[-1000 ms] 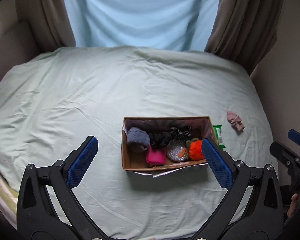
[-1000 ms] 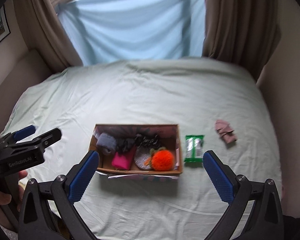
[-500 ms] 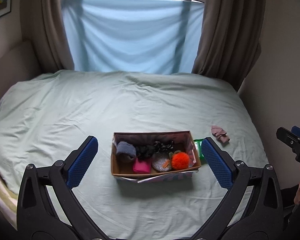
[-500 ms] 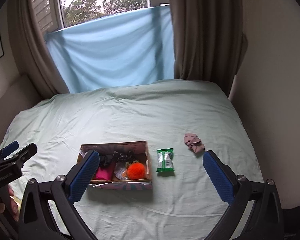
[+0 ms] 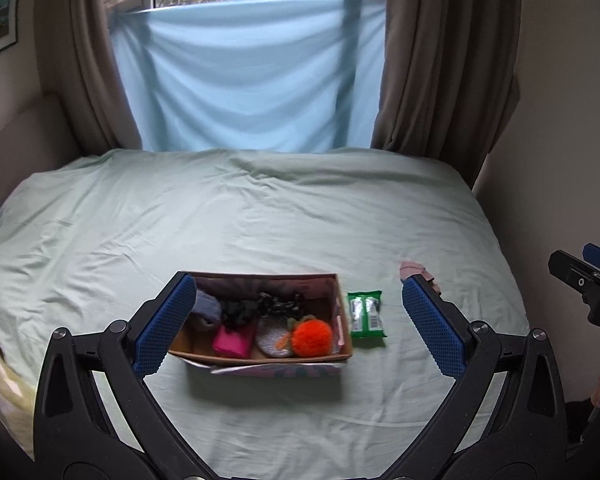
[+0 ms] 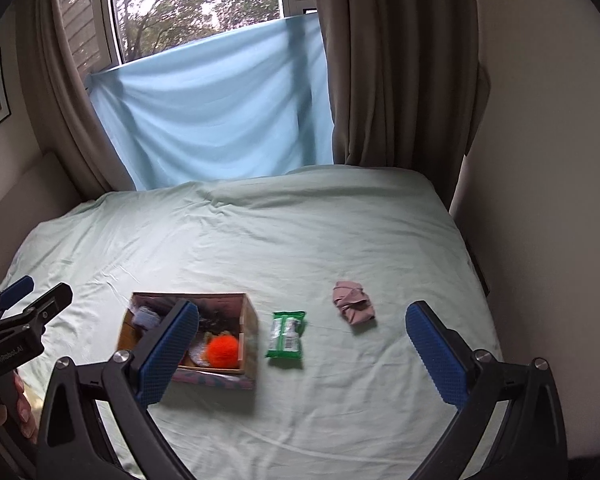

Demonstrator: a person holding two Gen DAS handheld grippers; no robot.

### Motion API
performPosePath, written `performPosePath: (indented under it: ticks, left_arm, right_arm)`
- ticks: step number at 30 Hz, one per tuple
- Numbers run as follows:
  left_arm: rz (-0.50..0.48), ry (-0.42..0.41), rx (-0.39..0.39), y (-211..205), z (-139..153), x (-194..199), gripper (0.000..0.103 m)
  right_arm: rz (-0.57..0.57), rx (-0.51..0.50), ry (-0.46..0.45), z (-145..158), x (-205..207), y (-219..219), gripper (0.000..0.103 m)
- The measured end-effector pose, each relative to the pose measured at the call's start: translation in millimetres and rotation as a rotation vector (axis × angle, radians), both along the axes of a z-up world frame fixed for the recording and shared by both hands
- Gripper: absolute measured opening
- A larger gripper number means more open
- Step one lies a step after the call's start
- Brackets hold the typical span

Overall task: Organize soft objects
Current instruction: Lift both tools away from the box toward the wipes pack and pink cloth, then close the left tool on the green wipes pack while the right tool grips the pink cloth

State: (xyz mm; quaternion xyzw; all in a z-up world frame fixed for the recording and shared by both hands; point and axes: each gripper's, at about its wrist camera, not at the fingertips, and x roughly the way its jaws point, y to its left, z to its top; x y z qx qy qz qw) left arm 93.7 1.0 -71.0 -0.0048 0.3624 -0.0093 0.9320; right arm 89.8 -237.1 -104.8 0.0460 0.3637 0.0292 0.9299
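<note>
A cardboard box (image 5: 260, 359) (image 6: 251, 342) sits on the pale green bed sheet. In it lie an orange pom-pom (image 5: 312, 332) (image 6: 221, 351), a pink item (image 5: 233, 340), a grey-blue sock (image 5: 206, 309), a dark scrunchie (image 5: 278, 303) and a grey knitted piece (image 5: 271, 336). A green packet (image 5: 365, 314) (image 6: 286, 334) lies just right of the box. Further right rests a folded pink cloth (image 6: 353, 307) (image 5: 414, 269), partly hidden by a finger in the left wrist view. My left gripper (image 5: 297, 282) and right gripper (image 6: 302, 305) hang open and empty, above the near part of the bed.
The bed sheet (image 5: 260, 220) stretches far behind and to the left of the box. A blue cloth (image 5: 244, 76) hangs over the window between brown curtains (image 6: 396, 60). A wall (image 6: 540, 200) borders the bed's right side. A hand holds each gripper at the frame edges.
Both grippers have pulled back from the box and tilted up, so the window has come into view. Box, packet and pink cloth lie where they were. Both stay open.
</note>
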Motion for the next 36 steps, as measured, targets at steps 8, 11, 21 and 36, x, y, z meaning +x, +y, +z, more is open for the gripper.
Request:
performPosePath:
  ticks: [8,11,21,36]
  left_arm:
    - [0.04,0.089,0.008,-86,-76,40,0.103]
    - [0.061,0.109,-0.009,-107,-109,54,0.103]
    - [0.083,0.193,0.079,-168,-234,117,0.103]
    - [0.124,0.449,0.169,-191,-362,195,0.101]
  right_arm:
    - [0.065,0.007,0.033,-47,46,-56,0.103]
    - [0.099,0.0,0.047,-73,67,-72,0.103]
    - [0.186,0.011,0.076,-174,138,-102,0.103]
    - [0.24,0.032,0.142,-269,209,-111,0.103]
